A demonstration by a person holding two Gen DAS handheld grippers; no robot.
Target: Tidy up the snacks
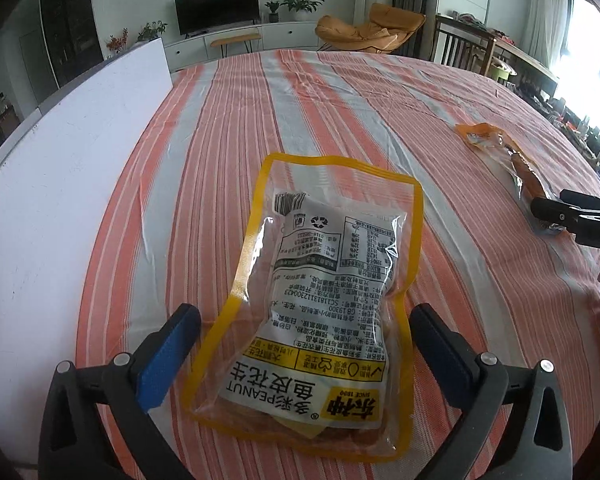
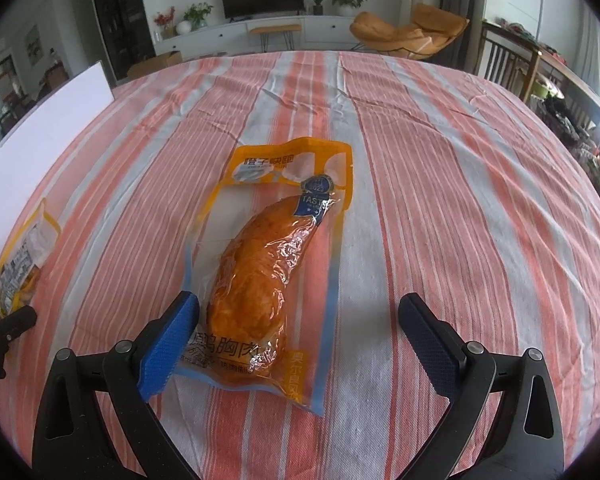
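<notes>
Okay, two snacks out on the striped surface (image 1: 340, 92), and I've got one hand-held gripper over each. My left hand-held gripper (image 1: 305, 344) stands wide, fingers either side of the peanut packet (image 1: 320, 292) with its yellow border, which lies flat, label-back up. The blue pad (image 1: 168, 360) sits just clear of the packet's edge, the other finger beside the opposite edge, nothing pressed. My right hand-held gripper (image 2: 298, 340) is wide too, hovering at the near end of the chicken breast pouch (image 2: 268, 276), which lies flat and well apart from the peanuts, further toward my right. Its left pad is just beside or over the pouch's near corner; the right finger stands off over bare cloth.

So I reckon I'm at the sorting stage with neither snack in a grip. Next move, as I judge it: pick one, settle lower, and close across a sealed edge, since these slick flat bags could slide or buckle.

What I can't make out: where the snacks are meant to go. There's a white board (image 1: 72, 168) along the left side, but no tray or box in sight. The near ends of both bags dip behind my fingers, and whether any pad touches plastic, I can't tell
</notes>
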